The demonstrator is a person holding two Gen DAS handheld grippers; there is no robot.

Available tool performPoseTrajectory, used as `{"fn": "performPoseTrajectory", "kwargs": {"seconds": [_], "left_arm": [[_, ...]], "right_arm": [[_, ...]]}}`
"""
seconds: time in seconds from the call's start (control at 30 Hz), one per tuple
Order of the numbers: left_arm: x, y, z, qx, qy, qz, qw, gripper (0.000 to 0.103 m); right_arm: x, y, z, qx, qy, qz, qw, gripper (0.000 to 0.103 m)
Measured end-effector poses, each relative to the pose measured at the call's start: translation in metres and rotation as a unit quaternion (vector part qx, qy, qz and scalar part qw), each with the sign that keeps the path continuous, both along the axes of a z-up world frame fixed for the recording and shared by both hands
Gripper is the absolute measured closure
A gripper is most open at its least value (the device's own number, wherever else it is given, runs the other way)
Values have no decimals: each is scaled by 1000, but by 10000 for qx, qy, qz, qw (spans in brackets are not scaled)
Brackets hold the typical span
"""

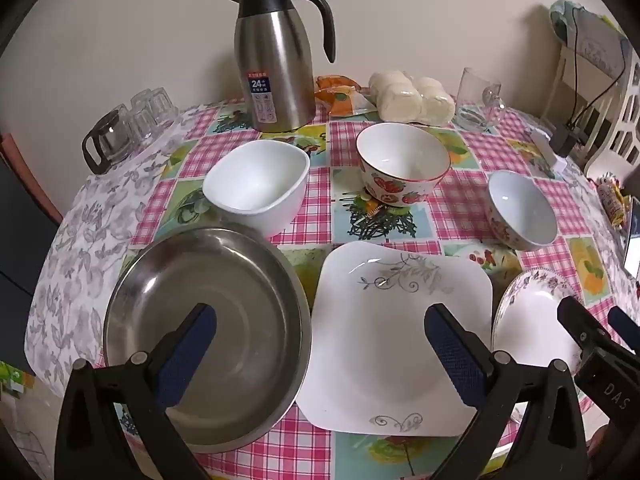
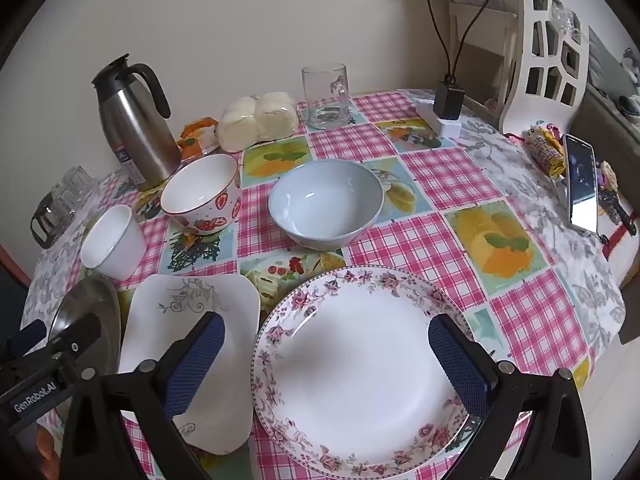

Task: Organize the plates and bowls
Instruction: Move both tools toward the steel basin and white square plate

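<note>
On the checked tablecloth a steel basin (image 1: 208,328) lies front left, a square white plate (image 1: 396,332) beside it, and a round floral plate (image 2: 360,372) to the right. Behind stand a plain white bowl (image 1: 258,184), a strawberry bowl (image 1: 402,168) and a pale blue floral bowl (image 2: 326,204). My left gripper (image 1: 320,356) is open and empty, hovering over the basin's right rim and the square plate. My right gripper (image 2: 326,360) is open and empty above the round floral plate. The right gripper also shows in the left wrist view (image 1: 596,328).
A steel thermos jug (image 1: 276,64) stands at the back with wrapped buns (image 1: 412,98), a glass mug (image 2: 326,96) and upturned glasses (image 1: 132,128). A phone (image 2: 582,184), a charger block (image 2: 448,108) and a white chair (image 2: 548,48) are at the right.
</note>
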State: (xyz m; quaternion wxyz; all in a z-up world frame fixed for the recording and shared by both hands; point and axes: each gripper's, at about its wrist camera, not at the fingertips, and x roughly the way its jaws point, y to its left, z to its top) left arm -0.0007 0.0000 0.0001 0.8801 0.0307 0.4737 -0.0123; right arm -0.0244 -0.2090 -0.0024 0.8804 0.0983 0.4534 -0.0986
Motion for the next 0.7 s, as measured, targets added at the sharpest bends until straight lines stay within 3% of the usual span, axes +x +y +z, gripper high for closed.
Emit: {"fn": "performPoseTrajectory", "kwargs": {"seconds": [0.27,0.7], "left_arm": [[3,-7,-6,191,125,-144,9996,0],[4,-3,-9,-5,252,-110,9996,0]], "right_arm": [[1,6,-4,-95,63,233,9997,0],[3,8,-10,-48,256,160,9995,0]]}}
